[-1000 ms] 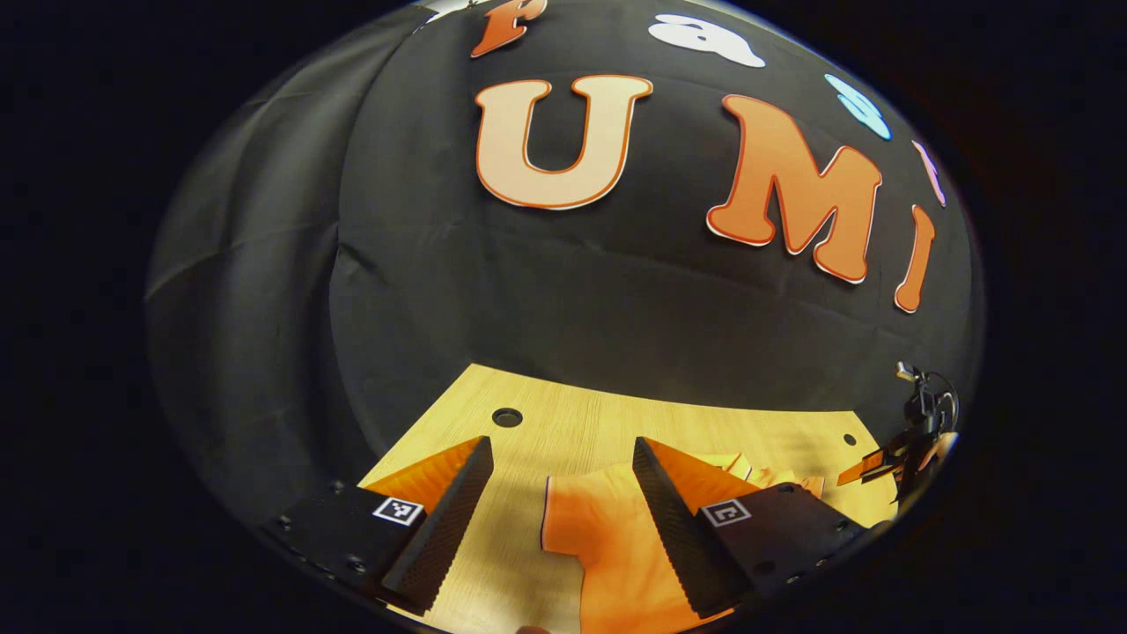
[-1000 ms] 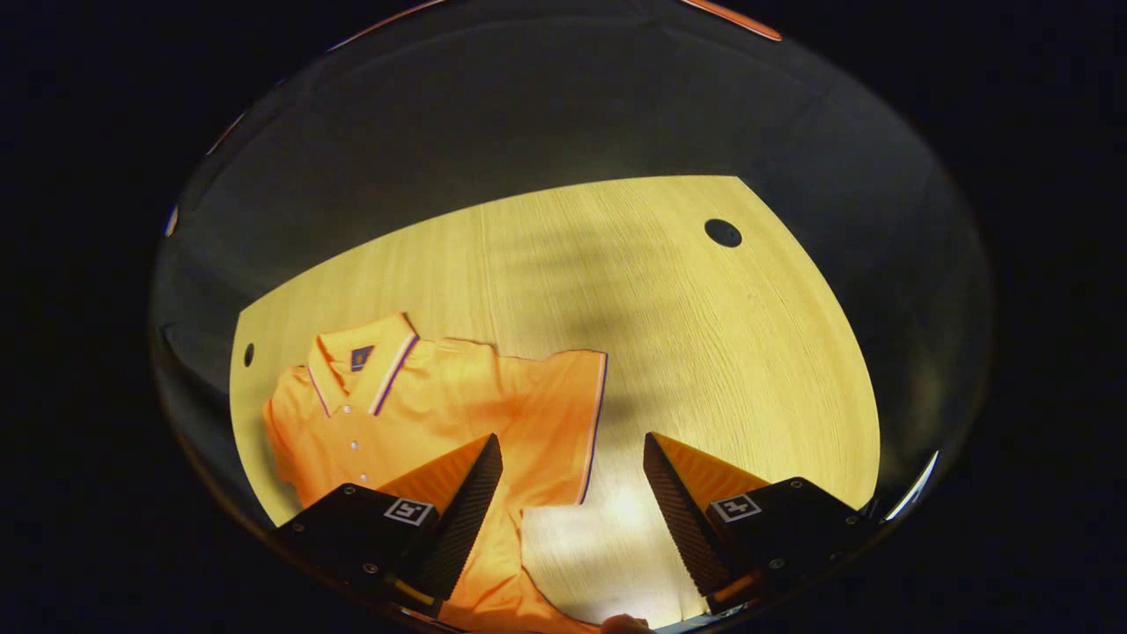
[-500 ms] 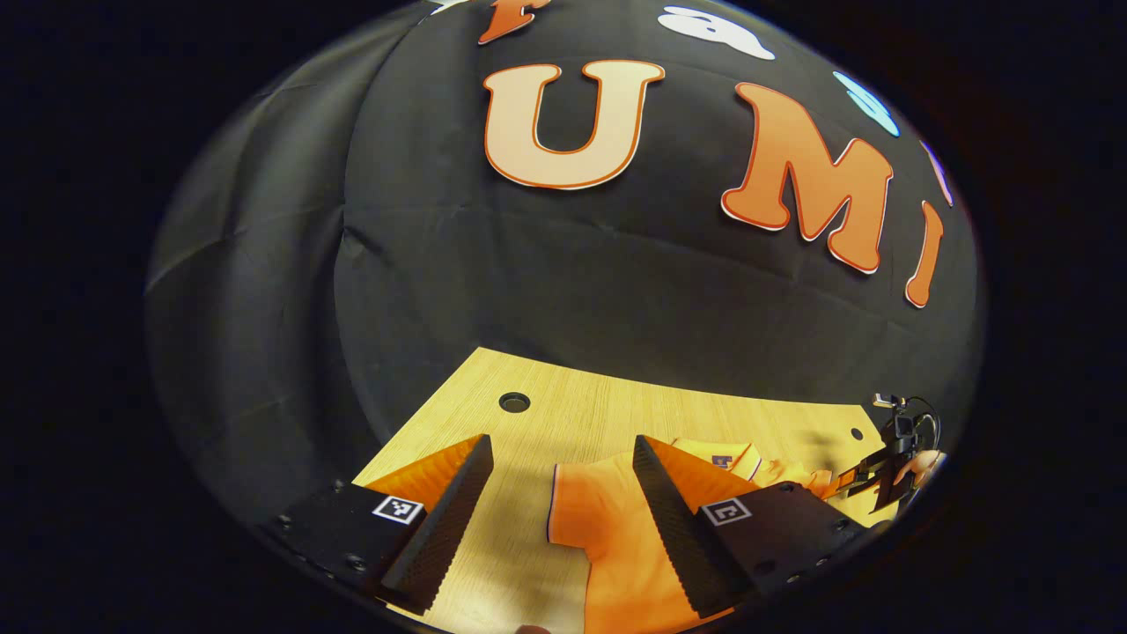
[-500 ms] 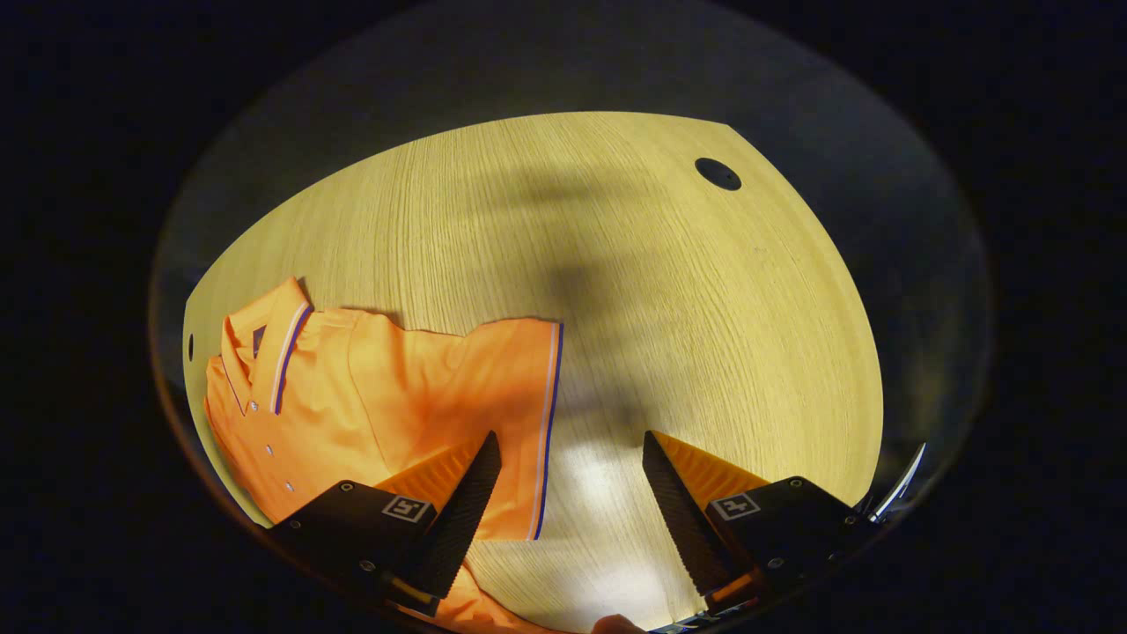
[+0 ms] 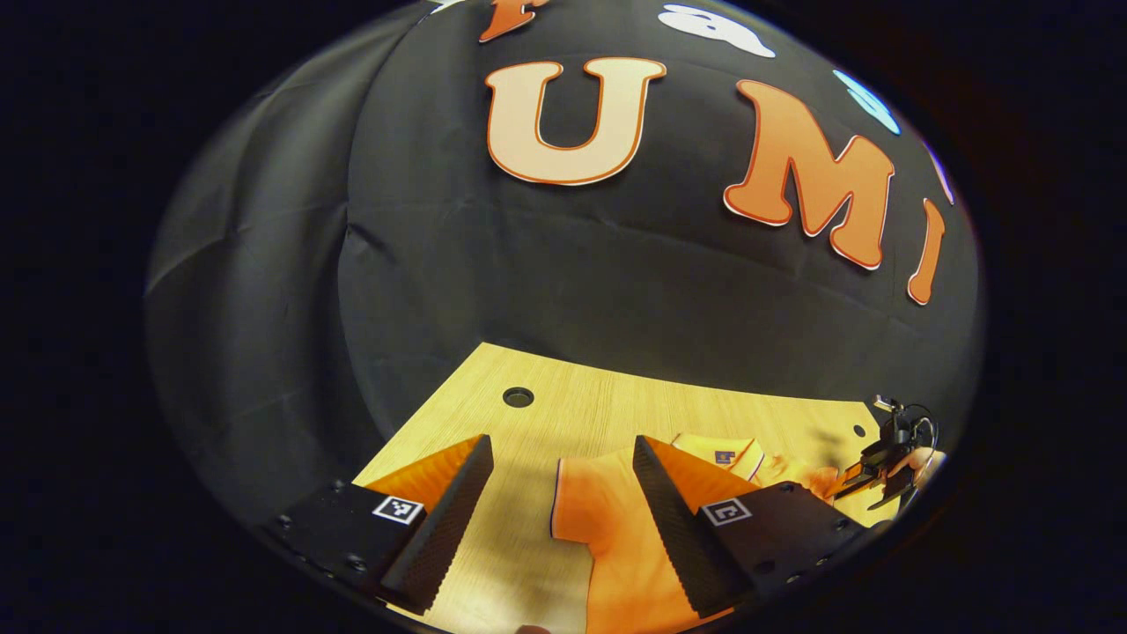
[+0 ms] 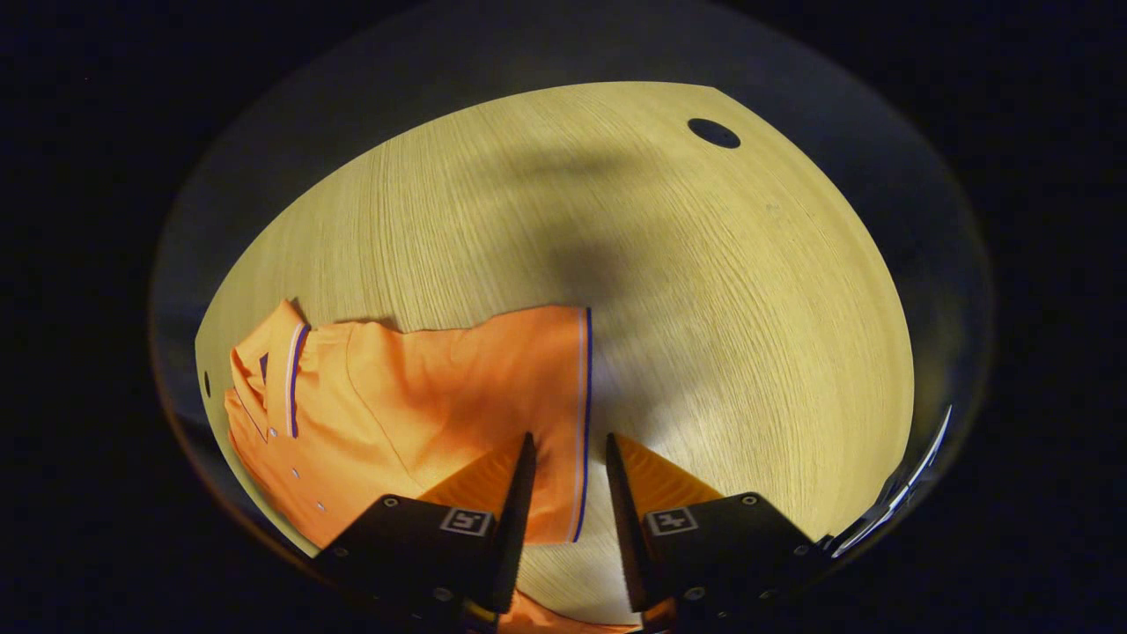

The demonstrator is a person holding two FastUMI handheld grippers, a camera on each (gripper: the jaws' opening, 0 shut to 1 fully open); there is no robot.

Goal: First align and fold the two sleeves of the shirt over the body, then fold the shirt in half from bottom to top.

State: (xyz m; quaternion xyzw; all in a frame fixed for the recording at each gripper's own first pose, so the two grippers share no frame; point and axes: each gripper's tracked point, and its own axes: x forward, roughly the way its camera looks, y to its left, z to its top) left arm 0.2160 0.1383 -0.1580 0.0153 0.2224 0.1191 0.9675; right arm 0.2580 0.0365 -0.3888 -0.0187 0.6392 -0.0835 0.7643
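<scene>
1. Shirt (image 6: pixel 414 396), orange, lies flat on the wooden table (image 6: pixel 704 291), collar to the left in the right gripper view, sleeve hem (image 6: pixel 583 414) running down between the fingers.
2. Right gripper (image 6: pixel 563 493) has just narrowed from wide open half a second ago to a slim gap straddling that hem; it looks nearly pinched but I can't tell if both fingers press yet.
3. That reads as the first sleeve grab starting, no fold made.
4. Left gripper (image 5: pixel 563 511) stays wide open, holding nothing, above the other sleeve (image 5: pixel 590 511).
5. Count: one shirt, two sleeves, two grippers, two table holes (image 6: pixel 713 133) in the right gripper view.
</scene>
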